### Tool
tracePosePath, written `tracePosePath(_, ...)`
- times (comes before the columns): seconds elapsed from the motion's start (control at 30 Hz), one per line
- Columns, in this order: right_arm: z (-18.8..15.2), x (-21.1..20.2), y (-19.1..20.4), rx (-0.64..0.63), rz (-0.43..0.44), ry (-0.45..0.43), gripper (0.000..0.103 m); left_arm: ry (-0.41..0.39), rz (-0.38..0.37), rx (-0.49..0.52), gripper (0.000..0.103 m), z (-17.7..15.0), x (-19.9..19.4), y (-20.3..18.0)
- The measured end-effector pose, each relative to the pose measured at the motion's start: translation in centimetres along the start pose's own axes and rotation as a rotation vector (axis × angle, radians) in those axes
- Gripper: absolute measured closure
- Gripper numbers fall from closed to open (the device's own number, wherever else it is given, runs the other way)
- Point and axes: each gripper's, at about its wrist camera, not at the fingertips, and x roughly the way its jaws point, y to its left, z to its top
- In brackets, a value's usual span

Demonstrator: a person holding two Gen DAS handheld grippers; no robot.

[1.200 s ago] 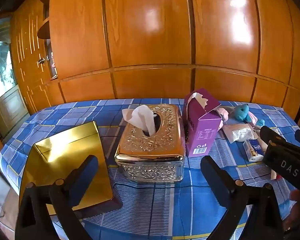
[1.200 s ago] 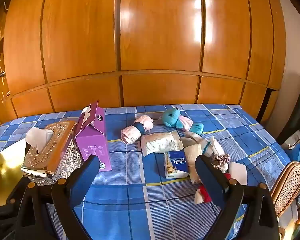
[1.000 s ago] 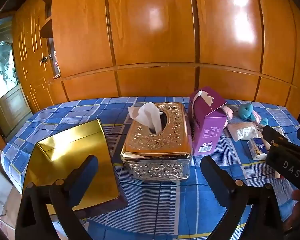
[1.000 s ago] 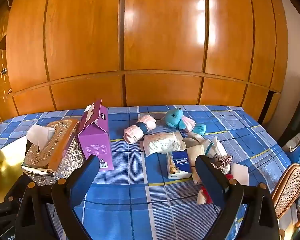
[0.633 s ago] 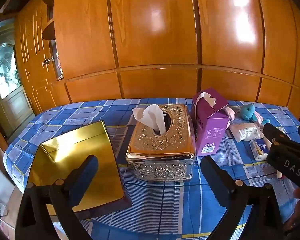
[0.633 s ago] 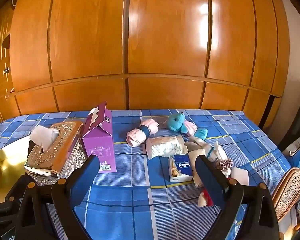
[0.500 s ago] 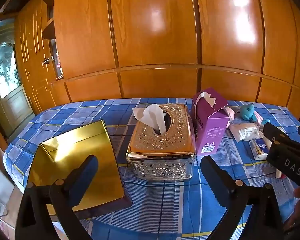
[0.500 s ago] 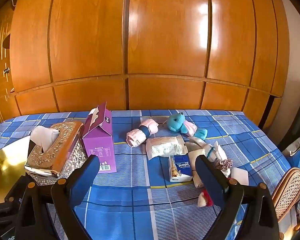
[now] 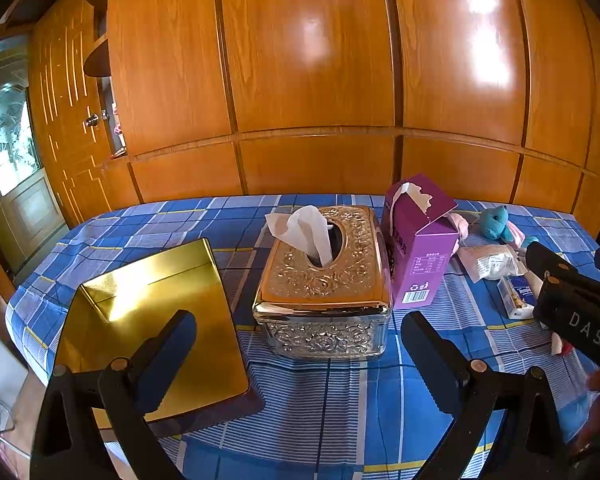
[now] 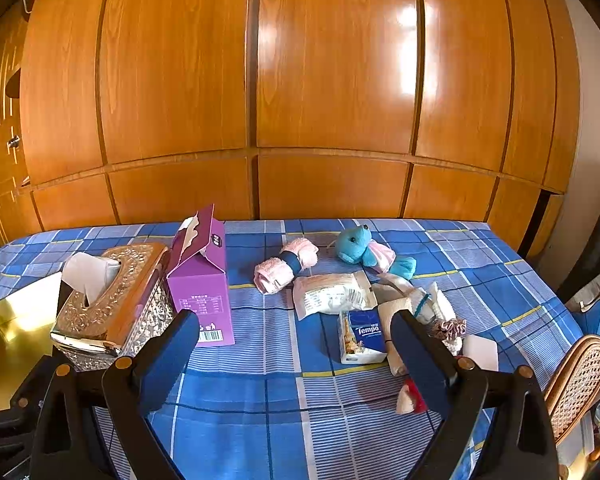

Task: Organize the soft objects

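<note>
Soft things lie scattered on the blue checked tablecloth (image 10: 268, 364): a rolled pink towel (image 10: 286, 264) with a dark band, a teal plush toy (image 10: 358, 246), a white plastic packet (image 10: 330, 294), a Tempo tissue pack (image 10: 360, 334), a beige cloth roll (image 10: 396, 312) and a small frilly scrunchie (image 10: 452, 326). My right gripper (image 10: 296, 340) hovers open over the cloth in front of them, holding nothing. My left gripper (image 9: 300, 338) is open too, in front of the ornate gold tissue box (image 9: 326, 280). The other gripper's body (image 9: 572, 312) shows at the right of the left wrist view.
A shiny gold tray (image 9: 148, 320) lies at the table's left edge. A purple carton (image 10: 202, 280) stands beside the tissue box (image 10: 112, 300). Wooden panelling (image 10: 324, 100) backs the table. A wicker chair (image 10: 576, 380) stands at the right; a door (image 9: 16, 168) is at far left.
Both grippers have drawn back slightly and shifted left, so the tissue box and soft items sit a little further right in view. Both stayed open; nothing on the table moved.
</note>
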Motion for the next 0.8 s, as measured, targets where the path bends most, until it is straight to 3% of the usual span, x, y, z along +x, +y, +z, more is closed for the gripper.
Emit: tracePosePath(0.8,-0.09,-0.01,-0.7,0.018,-0.016,0.0,0.005,0.002,-0.007,0.011,0.0,-0.11,-0.24,-0.39)
